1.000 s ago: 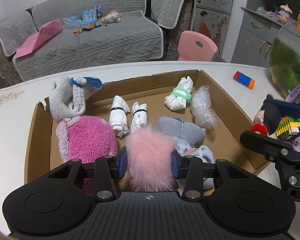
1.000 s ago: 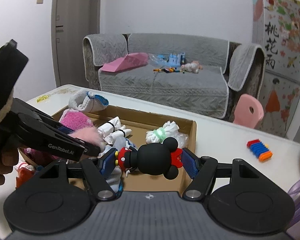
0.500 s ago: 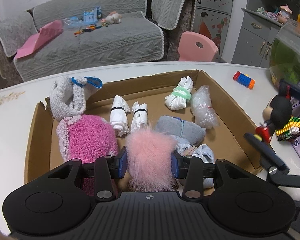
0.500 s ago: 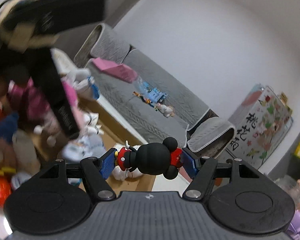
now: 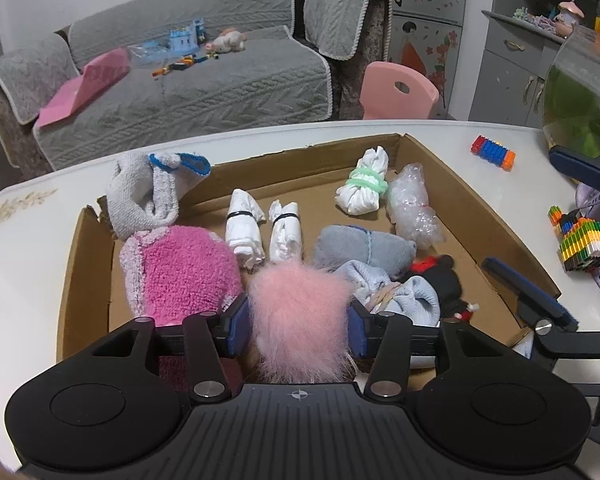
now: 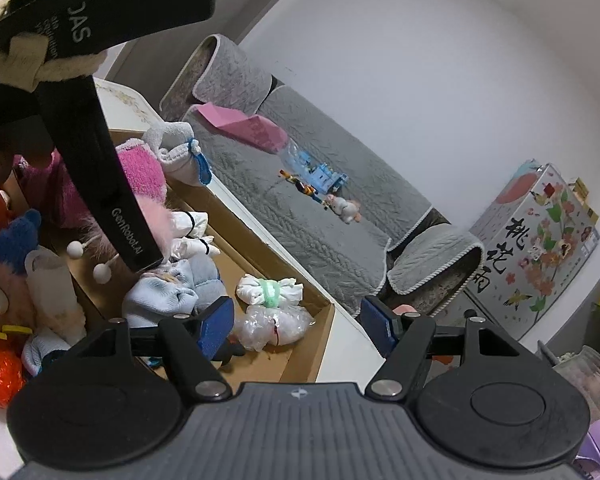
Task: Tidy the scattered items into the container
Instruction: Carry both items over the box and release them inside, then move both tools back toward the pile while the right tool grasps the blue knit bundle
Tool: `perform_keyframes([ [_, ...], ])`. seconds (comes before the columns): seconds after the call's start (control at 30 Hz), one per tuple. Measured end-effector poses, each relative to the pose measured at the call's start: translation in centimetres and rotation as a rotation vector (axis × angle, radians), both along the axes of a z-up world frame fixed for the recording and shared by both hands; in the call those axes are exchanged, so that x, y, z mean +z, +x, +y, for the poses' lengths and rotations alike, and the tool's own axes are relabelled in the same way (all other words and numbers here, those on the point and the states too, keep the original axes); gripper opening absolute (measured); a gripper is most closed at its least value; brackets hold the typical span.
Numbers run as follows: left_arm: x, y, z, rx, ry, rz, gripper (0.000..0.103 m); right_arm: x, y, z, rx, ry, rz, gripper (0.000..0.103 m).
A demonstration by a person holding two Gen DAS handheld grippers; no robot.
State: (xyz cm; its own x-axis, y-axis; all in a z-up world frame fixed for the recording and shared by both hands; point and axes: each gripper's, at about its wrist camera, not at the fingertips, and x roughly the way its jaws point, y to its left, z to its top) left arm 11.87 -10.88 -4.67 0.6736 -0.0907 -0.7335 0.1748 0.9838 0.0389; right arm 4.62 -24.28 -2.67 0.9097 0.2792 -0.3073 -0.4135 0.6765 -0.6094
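The cardboard box (image 5: 88,280) is filling nicely: magenta fluffy slipper (image 5: 180,276), grey sock bundle (image 5: 364,246), white rolls, bubble-wrap packet (image 5: 412,204), and the black mouse figure (image 5: 440,280) lying inside by the near right wall. Left to do, by my reckoning: the colourful block strip (image 5: 493,153) and striped block toy (image 5: 584,240) sit out on the white table (image 5: 32,240), right of the box. The left gripper (image 5: 298,322) hangs low over the box's near edge, jaws clamped on the pink fur pom-pom (image 5: 300,312), not yet dropped. The right gripper (image 6: 296,324) is rolled sideways over the box's right corner, jaws wide and empty.
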Motion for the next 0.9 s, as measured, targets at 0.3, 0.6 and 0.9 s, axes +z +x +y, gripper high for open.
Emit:
perform_keyframes([
  [0.3,1.7,-1.9,-0.1,-0.005,0.010,-0.057,0.088,0.9,-2.0,-1.2,-0.011,0.059,0.002,0.068],
  [0.6,7.6,-10.6,3.8,-0.025,-0.024,-0.213,0.103,2.5,-7.0,-5.0,-0.011,0.240,0.081,0.074],
  [0.9,4.4,-17.3,10.9,0.095,0.053,-0.171,0.103,0.5,-7.9,-4.2,0.011,0.372,0.240,0.076],
])
